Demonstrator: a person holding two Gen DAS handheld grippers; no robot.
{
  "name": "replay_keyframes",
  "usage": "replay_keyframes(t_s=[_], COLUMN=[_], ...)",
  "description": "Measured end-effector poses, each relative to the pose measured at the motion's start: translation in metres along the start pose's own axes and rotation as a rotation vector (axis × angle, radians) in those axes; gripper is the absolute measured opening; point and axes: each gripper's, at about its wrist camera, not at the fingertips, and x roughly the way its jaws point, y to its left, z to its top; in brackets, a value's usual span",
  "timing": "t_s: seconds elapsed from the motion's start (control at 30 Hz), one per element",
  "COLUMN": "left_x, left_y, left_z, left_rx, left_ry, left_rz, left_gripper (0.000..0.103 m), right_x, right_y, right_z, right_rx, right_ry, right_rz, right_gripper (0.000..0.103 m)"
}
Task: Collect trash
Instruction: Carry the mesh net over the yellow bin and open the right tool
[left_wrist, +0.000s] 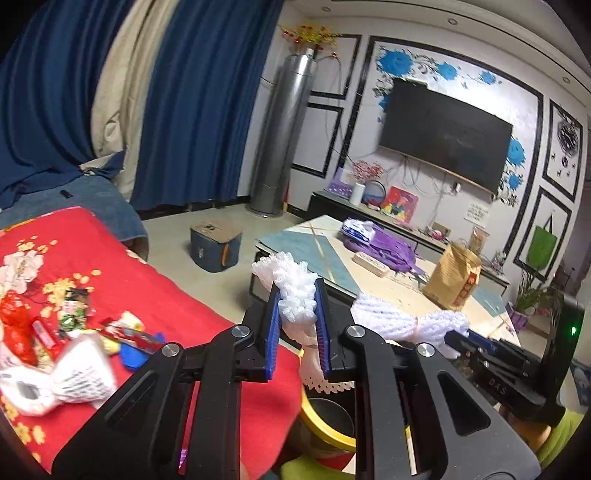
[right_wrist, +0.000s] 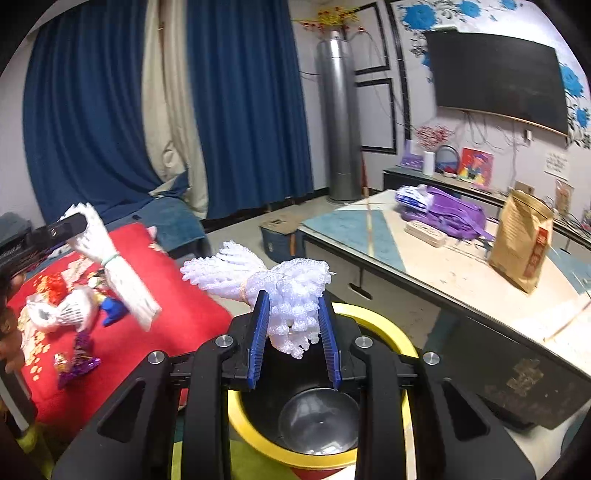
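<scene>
- Risk: soft foam net (right_wrist: 291, 295) springs out of right gripper (right_wrist: 293, 332) and catches on yellow bin (right_wrist: 373, 317) rim, or drops outside.
- Risk: second foam net (left_wrist: 295, 295), clamped in left gripper (left_wrist: 297, 325), hangs beside bin edge, above red bedspread (left_wrist: 166, 295); early release misses.
- Right jaws clamped on net's bunched end, directly above bin opening.
- Remaining wrappers (left_wrist: 74, 314) on bedspread.

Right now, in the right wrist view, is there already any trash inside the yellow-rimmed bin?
No, the yellow-rimmed bin shows only its bare dark bottom below the white foam net held in the right gripper.
</scene>
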Motion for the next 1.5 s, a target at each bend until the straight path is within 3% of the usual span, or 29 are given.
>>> replay_keyframes(t_s=[0.4,0.67,0.87,0.97,1.03,1.2,1.3,1.33,1.37,1.5], left_x=[0.049,0.087,0.11,0.119,0.121,0.119,0.113,0.109,0.103,0.085], left_y=[-0.046,-0.063,-0.06,-0.059,-0.057,-0.047,-0.042,-0.039,-0.036,-0.028], left_z=[-0.03,-0.051,-0.064,-0.069,-0.071,-0.072,-0.068,-0.066,-0.064,-0.055], left_rx=[0.083,0.119,0.1,0.087,0.068,0.035,0.011,0.007,0.002,-0.014], left_ry=[0.081,0.144,0.227,0.265,0.284,0.295,0.292,0.279,0.265,0.221], left_rz=[-0.037,-0.05,-0.072,-0.093,-0.104,-0.091,-0.082,-0.07,-0.06,-0.035], left_gripper=[0.012,0.012,0.013,0.021,0.041,0.074,0.081,0.09,0.092,0.092], right_x=[0.017,0.031,0.04,0.044,0.046,0.043,0.038,0.036,0.034,0.026], right_y=[-0.052,-0.058,-0.058,-0.059,-0.06,-0.062,-0.06,-0.058,-0.057,-0.041], right_z=[-0.023,-0.038,-0.043,-0.045,-0.046,-0.046,-0.042,-0.041,-0.039,-0.035], right_rx=[0.083,0.107,0.122,0.129,0.138,0.153,0.151,0.149,0.147,0.113], right_ry=[0.05,0.114,0.154,0.172,0.176,0.164,0.137,0.124,0.115,0.079], right_rz=[-0.133,-0.139,-0.125,-0.124,-0.127,-0.135,-0.126,-0.119,-0.114,-0.07], right_gripper=[0.028,0.029,0.037,0.051,0.054,0.062,0.068,0.071,0.072,0.075])
